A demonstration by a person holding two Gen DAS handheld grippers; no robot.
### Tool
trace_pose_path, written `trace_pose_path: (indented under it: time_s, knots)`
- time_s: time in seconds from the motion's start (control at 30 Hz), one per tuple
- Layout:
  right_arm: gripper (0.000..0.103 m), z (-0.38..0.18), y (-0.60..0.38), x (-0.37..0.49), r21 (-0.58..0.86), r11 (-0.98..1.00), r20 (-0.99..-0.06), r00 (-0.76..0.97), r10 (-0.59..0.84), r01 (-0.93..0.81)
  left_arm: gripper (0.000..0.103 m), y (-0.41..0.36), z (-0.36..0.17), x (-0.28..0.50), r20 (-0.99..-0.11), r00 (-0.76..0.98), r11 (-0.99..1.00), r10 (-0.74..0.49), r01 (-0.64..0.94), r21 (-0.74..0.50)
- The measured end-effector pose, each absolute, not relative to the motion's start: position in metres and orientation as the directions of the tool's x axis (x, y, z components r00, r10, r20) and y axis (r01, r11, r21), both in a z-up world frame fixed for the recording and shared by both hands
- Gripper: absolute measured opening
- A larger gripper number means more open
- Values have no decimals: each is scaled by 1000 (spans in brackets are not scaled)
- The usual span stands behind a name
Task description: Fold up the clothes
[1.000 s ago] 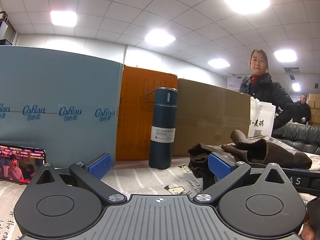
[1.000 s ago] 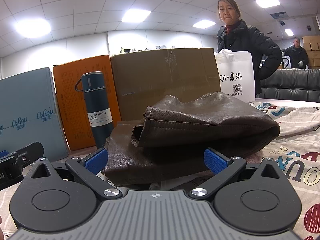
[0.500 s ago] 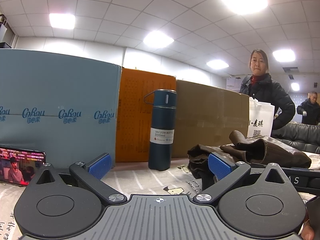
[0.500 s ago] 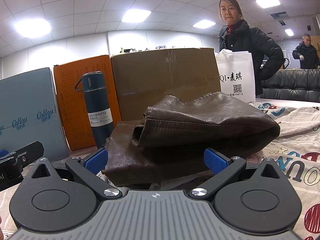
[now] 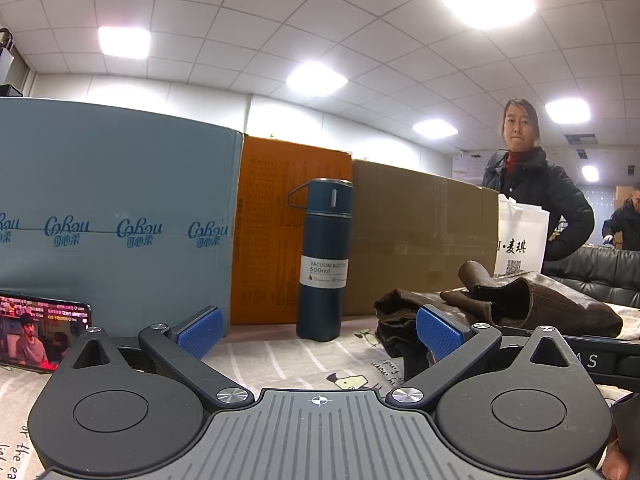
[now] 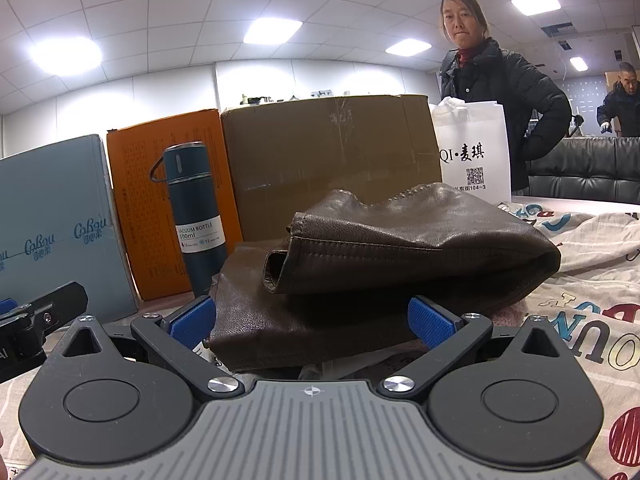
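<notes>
A dark brown leather garment (image 6: 384, 264) lies folded in a thick stack on the printed cloth, its top layer doubled over with a stitched hem facing left. My right gripper (image 6: 312, 324) is open just in front of it, blue pads on either side of the lower layer's near edge, nothing clamped. In the left wrist view the same garment (image 5: 532, 304) lies to the right. My left gripper (image 5: 320, 334) is open over bare cloth, its right fingertip (image 5: 438, 338) overlapping the garment's left end in the view.
A dark blue vacuum bottle (image 5: 324, 260) stands behind the left gripper. Blue (image 5: 112, 232), orange (image 5: 276, 232) and brown (image 6: 332, 160) cartons wall the back. A phone (image 5: 40, 332) plays video at left. A white bag (image 6: 474, 156) and a person in a black jacket (image 6: 504, 88) stand beyond.
Both grippers stay open and in place. The left wrist view has tilted slightly. A second person in the far right background has shifted.
</notes>
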State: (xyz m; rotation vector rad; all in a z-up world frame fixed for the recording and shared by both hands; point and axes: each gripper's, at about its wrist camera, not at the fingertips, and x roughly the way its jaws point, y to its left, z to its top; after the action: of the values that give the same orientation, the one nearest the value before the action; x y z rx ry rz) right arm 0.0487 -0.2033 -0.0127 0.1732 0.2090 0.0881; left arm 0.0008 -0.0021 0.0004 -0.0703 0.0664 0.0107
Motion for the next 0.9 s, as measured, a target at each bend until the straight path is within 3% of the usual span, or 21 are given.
trace_pose_path:
  time_s: [0.9]
  knots:
    - [103, -14, -204, 49, 183, 981, -195, 975, 108, -72, 103, -1, 0, 0, -63, 998, 998, 4, -8, -68]
